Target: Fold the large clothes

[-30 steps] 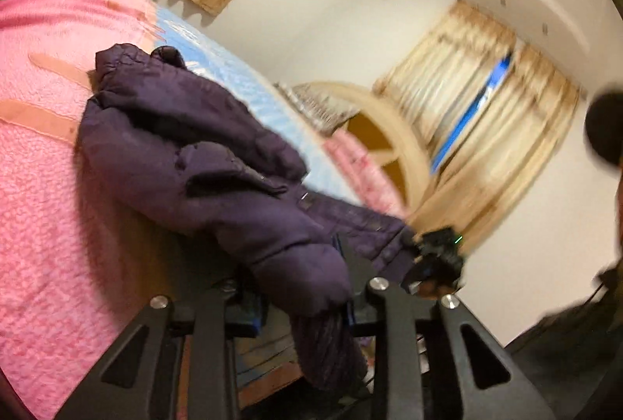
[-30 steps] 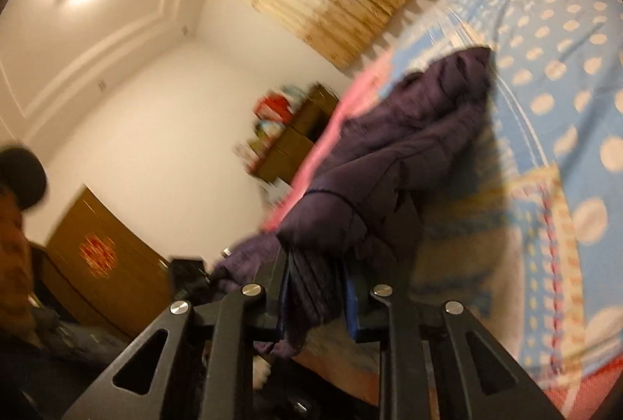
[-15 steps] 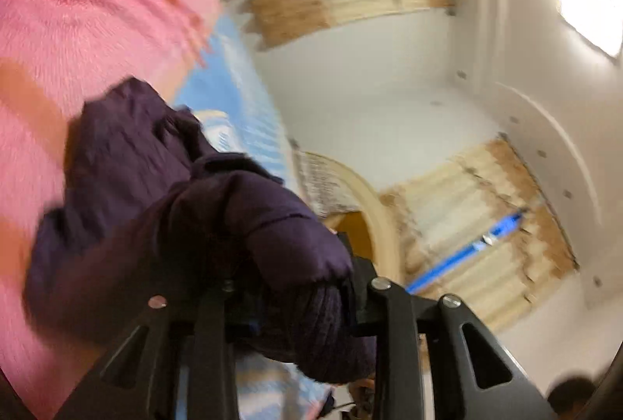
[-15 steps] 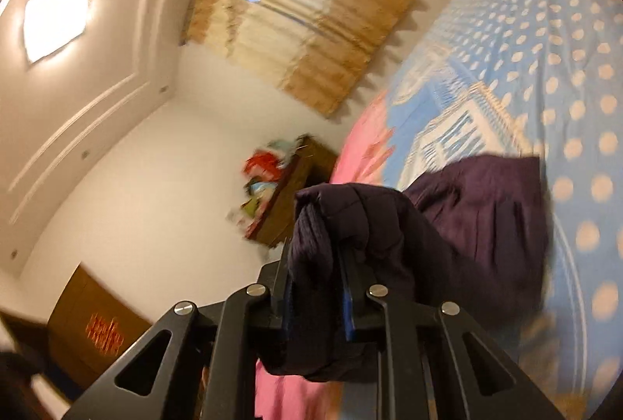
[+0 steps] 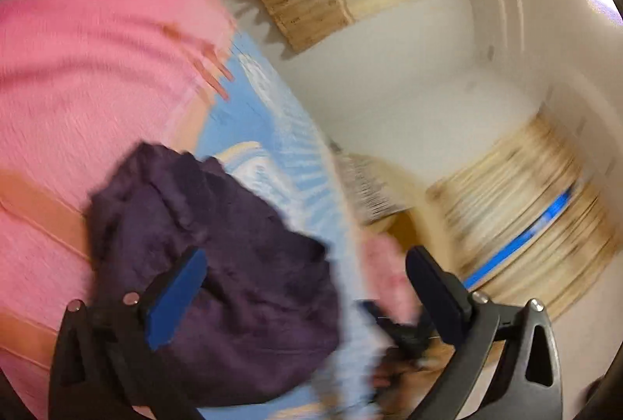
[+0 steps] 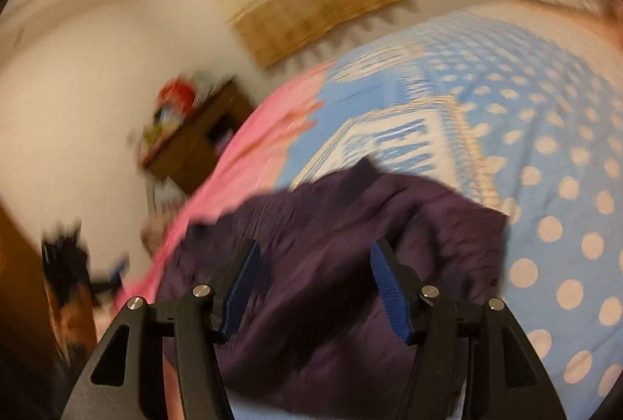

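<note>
Now your left gripper [image 5: 307, 297] and right gripper [image 6: 315, 287] have both just opened wide, holding nothing; the purple jacket [image 6: 350, 264] lies bunched on the bed [image 6: 545, 155], just beyond them.

1. No text, label, brand name, number or sign can be read in either wrist view.
2. Both views are smeared by motion blur, so fine print cannot be made out on any surface.
3. On the blue bedspread [image 6: 545, 131] only a pattern of pale dots and stripes is seen, no lettering.
4. On the purple padded jacket [image 6: 350, 264] no tag or logo is seen.
5. The heap of coloured items on the wooden cabinet [image 6: 194, 143] is too blurred for any print to be told.
</note>
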Action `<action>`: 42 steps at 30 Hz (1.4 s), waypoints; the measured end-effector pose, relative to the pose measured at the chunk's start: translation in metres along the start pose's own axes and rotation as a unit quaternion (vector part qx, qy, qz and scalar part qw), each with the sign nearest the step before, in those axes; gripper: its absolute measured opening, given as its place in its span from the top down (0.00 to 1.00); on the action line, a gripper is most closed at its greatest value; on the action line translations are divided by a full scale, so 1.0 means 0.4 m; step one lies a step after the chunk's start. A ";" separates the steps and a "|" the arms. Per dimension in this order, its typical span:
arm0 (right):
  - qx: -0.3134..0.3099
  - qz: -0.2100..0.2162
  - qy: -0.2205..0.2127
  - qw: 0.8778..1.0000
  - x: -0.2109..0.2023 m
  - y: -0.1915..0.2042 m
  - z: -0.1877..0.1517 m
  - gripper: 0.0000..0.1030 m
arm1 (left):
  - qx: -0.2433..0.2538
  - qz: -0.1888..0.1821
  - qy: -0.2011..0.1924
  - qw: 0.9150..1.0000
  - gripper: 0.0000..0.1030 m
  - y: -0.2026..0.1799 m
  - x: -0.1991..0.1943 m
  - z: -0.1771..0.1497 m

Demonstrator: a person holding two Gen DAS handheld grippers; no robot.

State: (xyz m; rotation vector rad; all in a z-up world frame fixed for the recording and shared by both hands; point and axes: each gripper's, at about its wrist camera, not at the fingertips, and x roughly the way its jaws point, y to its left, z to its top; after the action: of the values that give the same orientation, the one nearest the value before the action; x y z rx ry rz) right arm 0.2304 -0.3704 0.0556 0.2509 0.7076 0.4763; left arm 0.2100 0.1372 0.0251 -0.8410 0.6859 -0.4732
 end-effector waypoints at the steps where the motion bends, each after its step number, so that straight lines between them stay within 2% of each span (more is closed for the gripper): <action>1: -0.028 -0.017 0.000 0.999 0.001 0.024 -0.001 0.42 | 0.019 0.022 0.008 1.000 0.00 -0.003 0.017 -0.003; 3: -0.064 -0.023 0.002 0.998 0.005 0.055 0.011 0.42 | 0.053 0.058 0.034 0.996 0.00 -0.012 0.059 -0.021; 5: -0.077 -0.044 0.016 0.996 0.026 0.059 0.027 0.42 | 0.096 0.103 0.058 0.988 0.00 -0.019 0.115 -0.035; 6: -0.081 -0.055 0.030 0.995 0.046 0.059 0.037 0.42 | 0.125 0.133 0.067 0.981 0.00 -0.022 0.141 -0.038; 7: -0.084 -0.055 0.045 0.994 0.067 0.064 0.041 0.42 | 0.161 0.168 0.073 0.970 0.01 -0.029 0.166 -0.047; 9: -0.099 -0.065 0.076 0.990 0.120 0.061 0.048 0.42 | 0.208 0.206 0.084 0.953 0.06 -0.037 0.197 -0.051; 11: -0.129 -0.091 0.101 0.982 0.174 0.070 0.043 0.42 | 0.234 0.217 0.091 0.943 0.08 -0.040 0.229 -0.042; 13: -0.155 -0.114 0.132 0.972 0.230 0.073 0.024 0.42 | 0.241 0.214 0.122 0.939 0.10 -0.026 0.268 -0.045; 14: -0.168 -0.127 0.146 0.967 0.257 0.071 0.011 0.43 | 0.250 0.219 0.135 0.934 0.17 -0.009 0.291 -0.048; 15: -0.174 -0.132 0.155 0.964 0.273 0.069 0.000 0.53 | 0.256 0.226 0.139 0.929 0.24 -0.007 0.303 -0.053; 16: -0.176 -0.132 0.159 0.962 0.284 0.063 -0.013 0.58 | 0.264 0.234 0.147 0.924 0.27 0.002 0.314 -0.063; 18: -0.183 -0.124 0.137 0.966 0.260 0.071 -0.015 0.67 | 0.273 0.225 0.135 0.926 0.57 0.007 0.298 -0.067; 20: -0.173 -0.116 0.106 0.972 0.221 0.081 0.005 0.70 | 0.271 0.208 0.120 0.932 0.68 -0.011 0.265 -0.062; 21: -0.168 -0.108 0.087 0.976 0.196 0.088 0.022 0.71 | 0.265 0.185 0.104 0.941 0.71 -0.018 0.236 -0.053; 25: -0.142 -0.099 0.032 0.984 0.153 0.097 0.081 0.72 | 0.271 0.179 0.057 0.944 0.73 -0.047 0.205 -0.025; 28: -0.100 -0.099 0.007 0.990 0.165 0.065 0.109 0.72 | 0.231 0.164 0.017 0.959 0.73 -0.030 0.177 0.018; 29: -0.087 -0.098 0.008 0.991 0.181 0.053 0.114 0.72 | 0.215 0.159 0.013 0.964 0.73 -0.011 0.180 0.035; 30: -0.074 -0.107 0.013 0.991 0.210 0.034 0.117 0.72 | 0.208 0.159 0.016 0.965 0.73 0.004 0.194 0.044; 34: -0.083 -0.164 0.042 0.982 0.349 -0.002 0.093 0.72 | 0.192 0.220 0.049 0.955 0.71 0.092 0.324 0.077; 35: -0.082 -0.170 0.045 0.981 0.373 -0.012 0.085 0.72 | 0.204 0.240 0.047 0.948 0.65 0.103 0.354 0.077; 39: -0.051 -0.158 0.063 0.984 0.418 -0.062 0.069 0.69 | 0.219 0.264 0.043 0.938 0.55 0.124 0.394 0.064; 42: -0.032 -0.149 0.070 0.986 0.438 -0.085 0.062 0.67 | 0.223 0.270 0.042 0.936 0.54 0.127 0.399 0.057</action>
State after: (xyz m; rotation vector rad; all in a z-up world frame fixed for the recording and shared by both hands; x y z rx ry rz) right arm 0.3740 -0.3138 -0.0372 0.0491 0.8494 0.2308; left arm 0.3423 0.0788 -0.0622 -0.1829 0.8127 -0.1508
